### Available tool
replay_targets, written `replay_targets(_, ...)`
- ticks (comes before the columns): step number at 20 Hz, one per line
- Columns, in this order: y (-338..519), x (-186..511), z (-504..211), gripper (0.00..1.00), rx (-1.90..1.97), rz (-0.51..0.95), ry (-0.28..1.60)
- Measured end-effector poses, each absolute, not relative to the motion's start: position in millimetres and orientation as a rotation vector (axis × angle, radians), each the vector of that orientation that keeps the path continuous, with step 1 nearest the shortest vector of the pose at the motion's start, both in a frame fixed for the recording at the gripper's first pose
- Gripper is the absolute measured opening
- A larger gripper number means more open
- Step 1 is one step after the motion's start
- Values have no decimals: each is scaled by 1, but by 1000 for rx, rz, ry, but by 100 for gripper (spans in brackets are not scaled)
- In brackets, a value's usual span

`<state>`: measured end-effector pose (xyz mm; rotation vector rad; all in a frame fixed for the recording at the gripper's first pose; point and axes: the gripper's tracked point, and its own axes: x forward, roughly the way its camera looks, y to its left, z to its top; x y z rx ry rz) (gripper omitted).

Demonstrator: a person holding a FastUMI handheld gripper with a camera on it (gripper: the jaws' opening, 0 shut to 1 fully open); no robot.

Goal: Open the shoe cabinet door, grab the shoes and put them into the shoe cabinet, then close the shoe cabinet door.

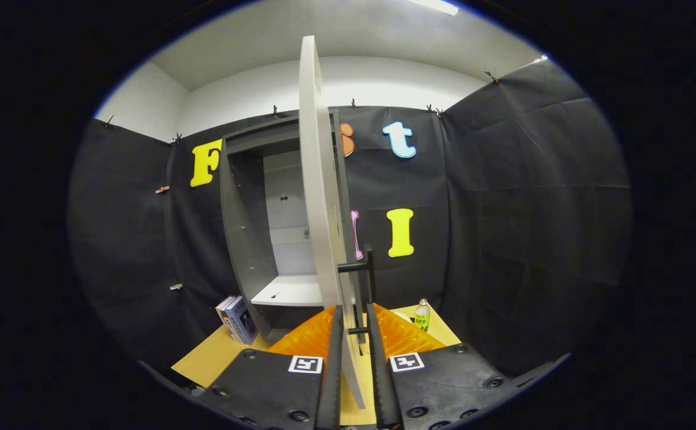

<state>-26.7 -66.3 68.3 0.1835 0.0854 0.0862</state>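
The open cabinet door (319, 197) stands edge-on at 12 o'clock between the gripper (354, 316) fingers; the open cabinet (246, 239) lies at 11 o'clock; books (236, 319) and bottle (422, 315) flank it.

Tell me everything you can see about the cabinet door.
The cabinet door is a tall, flat, pale grey panel, matte like painted board. It stands swung open, seen nearly edge-on, with the open shoe cabinet behind it to the left. A dark bar handle sits on its right face. Its lower edge runs between the fingers of the gripper, which close around door and handle.
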Motion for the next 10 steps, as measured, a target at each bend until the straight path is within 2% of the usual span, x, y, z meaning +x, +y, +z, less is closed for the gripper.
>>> replay_targets(6, -9, -59, 35, 83, 118, 148, 167)
replay_targets(10, 45, -66, -9, 99, 129, 221, 286)
